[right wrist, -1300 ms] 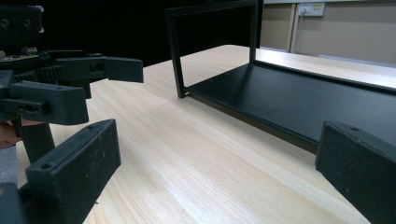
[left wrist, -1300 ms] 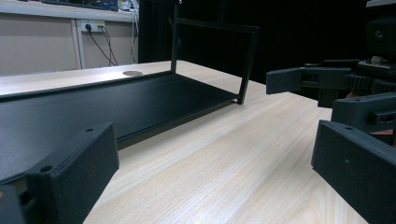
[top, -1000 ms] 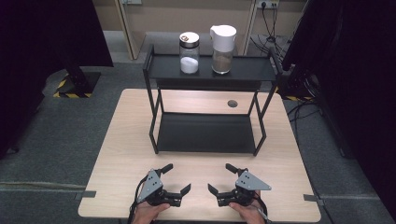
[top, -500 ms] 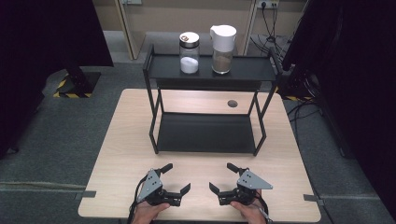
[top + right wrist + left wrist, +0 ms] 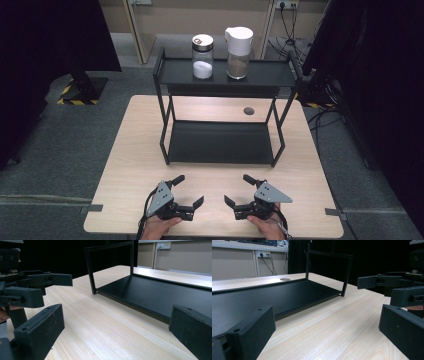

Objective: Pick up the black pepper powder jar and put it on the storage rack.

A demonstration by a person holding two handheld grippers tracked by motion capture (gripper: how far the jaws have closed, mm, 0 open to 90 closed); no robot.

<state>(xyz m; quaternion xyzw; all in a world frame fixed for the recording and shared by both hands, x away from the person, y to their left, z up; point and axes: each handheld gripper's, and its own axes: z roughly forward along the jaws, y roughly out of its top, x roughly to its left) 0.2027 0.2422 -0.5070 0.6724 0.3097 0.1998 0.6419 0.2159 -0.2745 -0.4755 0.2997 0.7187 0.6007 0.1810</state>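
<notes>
Resting low on the table (image 5: 140, 150), the left gripper (image 5: 189, 191) and right gripper (image 5: 238, 189) face each other, fingers apart, empty.

Light wood table (image 5: 140, 150) carrying a black two-tier metal rack (image 5: 220, 145).
Rack's top shelf: glass jar of white powder (image 5: 202, 56) left, white-lidded jar of brown powder (image 5: 238, 46) just beside it.

Table (image 5: 140, 150) at mid-frame: pale wood grain, smooth and matt; rack (image 5: 220, 142) at centre: black metal, finely textured matt finish; both grippers' jaws at the lower edge: matt black plastic, slightly grainy
</notes>
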